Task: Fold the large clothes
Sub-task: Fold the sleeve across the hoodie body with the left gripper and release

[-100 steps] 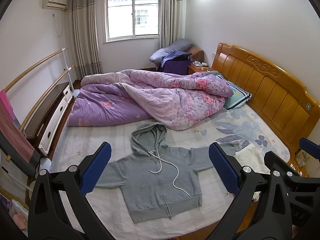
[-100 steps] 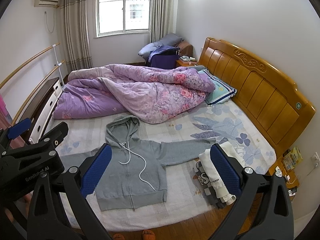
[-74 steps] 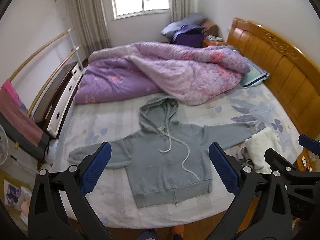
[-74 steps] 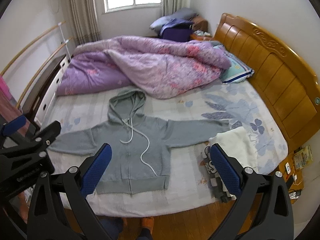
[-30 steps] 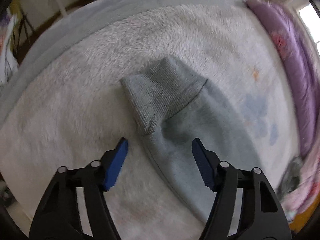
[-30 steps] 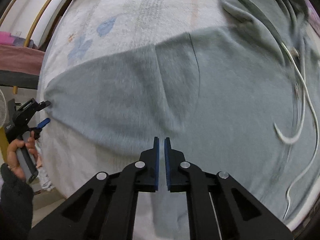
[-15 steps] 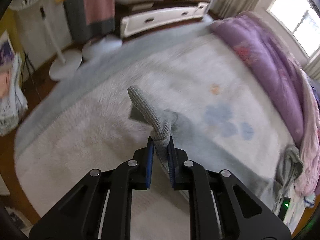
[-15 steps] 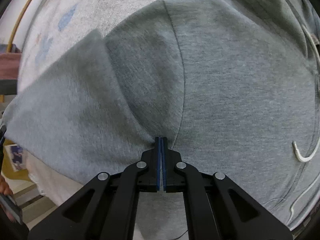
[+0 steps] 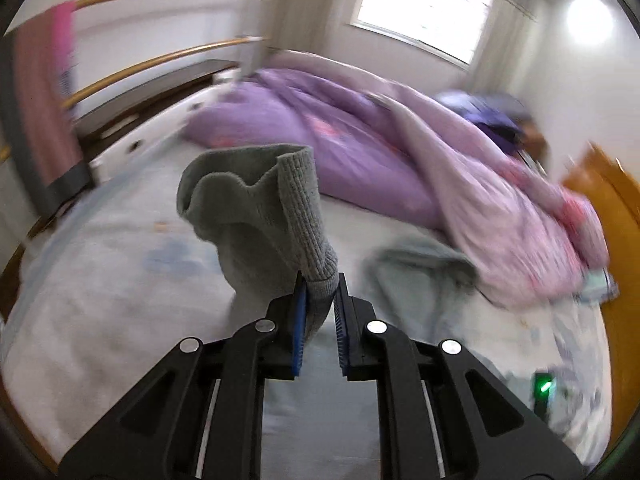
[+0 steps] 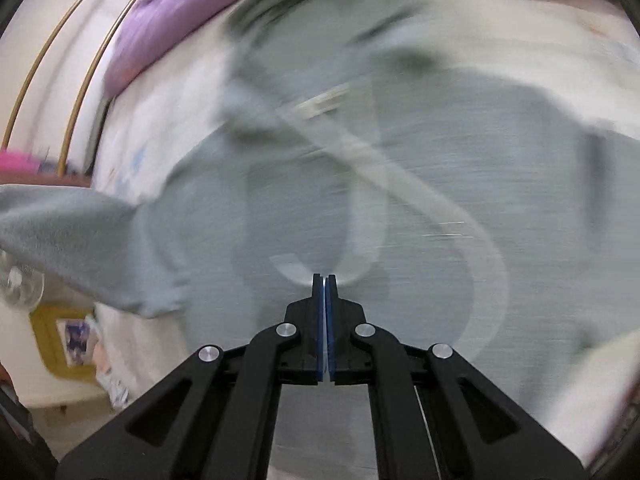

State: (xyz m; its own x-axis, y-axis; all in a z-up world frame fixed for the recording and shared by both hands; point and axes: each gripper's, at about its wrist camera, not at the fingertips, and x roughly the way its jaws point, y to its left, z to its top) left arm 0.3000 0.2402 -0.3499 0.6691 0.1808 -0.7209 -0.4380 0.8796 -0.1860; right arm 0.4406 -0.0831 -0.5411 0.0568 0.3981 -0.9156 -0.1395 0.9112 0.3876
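Observation:
The grey hoodie (image 10: 420,208) lies flat on the bed with its white drawstring (image 10: 404,176) looping across the chest. My left gripper (image 9: 320,282) is shut on the ribbed cuff of the left sleeve (image 9: 280,208), which stands up in the air above the bed. In the right wrist view that raised sleeve (image 10: 68,232) hangs at the left, pulled in towards the body. The hood (image 9: 416,268) rests beyond the cuff. My right gripper (image 10: 324,278) hovers close over the hoodie's chest, shut, with nothing seen between its pads. The right view is heavily blurred.
A rumpled purple quilt (image 9: 360,140) covers the far half of the bed. The wooden headboard (image 9: 612,216) rises at the right. Wooden rails (image 9: 160,60) with a pink cloth (image 9: 44,92) and a low cabinet run along the left side. The pale sheet (image 9: 100,288) lies bare on the left.
My left gripper shut on the sleeve cuff, then lifted it and carried it towards the hoodie's body. My right gripper, shut throughout, slid from the shoulder seam across to the chest near the drawstring.

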